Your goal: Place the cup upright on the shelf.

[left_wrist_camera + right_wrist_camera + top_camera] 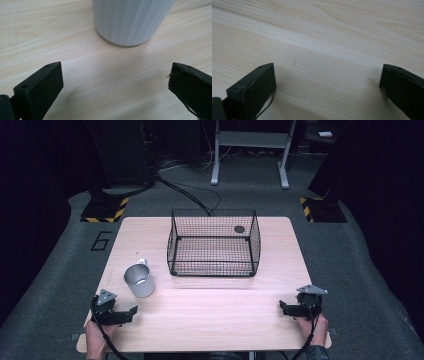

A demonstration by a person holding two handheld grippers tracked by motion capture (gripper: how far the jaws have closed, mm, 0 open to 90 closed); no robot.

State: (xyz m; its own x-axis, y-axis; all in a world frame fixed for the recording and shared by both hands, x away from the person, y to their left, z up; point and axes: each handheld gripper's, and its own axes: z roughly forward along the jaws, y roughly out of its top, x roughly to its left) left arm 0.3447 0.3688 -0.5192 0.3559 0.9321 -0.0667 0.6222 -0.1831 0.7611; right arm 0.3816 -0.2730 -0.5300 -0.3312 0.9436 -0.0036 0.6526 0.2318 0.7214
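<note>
On the left front part of the wooden table [210,315] stands a metal cup [139,281], upright, mouth up, with a small handle or lip at its far rim. It sits apart from everything else, just ahead of the left gripper [131,312], so it reads as the thing about to be picked up. In the left gripper view the cup [132,21] rises straight ahead of the 2 black jaws, which are spread wide with bare wood between them; nothing is held. The gap looks about as wide as the cup's base, so a straight push forward would probably bring the jaws round it.

Behind the cup and to its right stands a black wire basket [214,245], open at the top, roughly centred on the table's far half. A small dark round thing [239,229] shows at its far right corner; I cannot tell whether it lies inside or behind the mesh. The basket's open top suggests it is where the cup should go, and the cup would have to be lifted over its near rim.

The right gripper [284,308] rests low near the table's front right corner, held by a hand [312,325], its jaws likewise wide apart and empty over plain wood. Between the 2 grippers the front strip of the table gives free room; the cup stands well in from the left edge.
</note>
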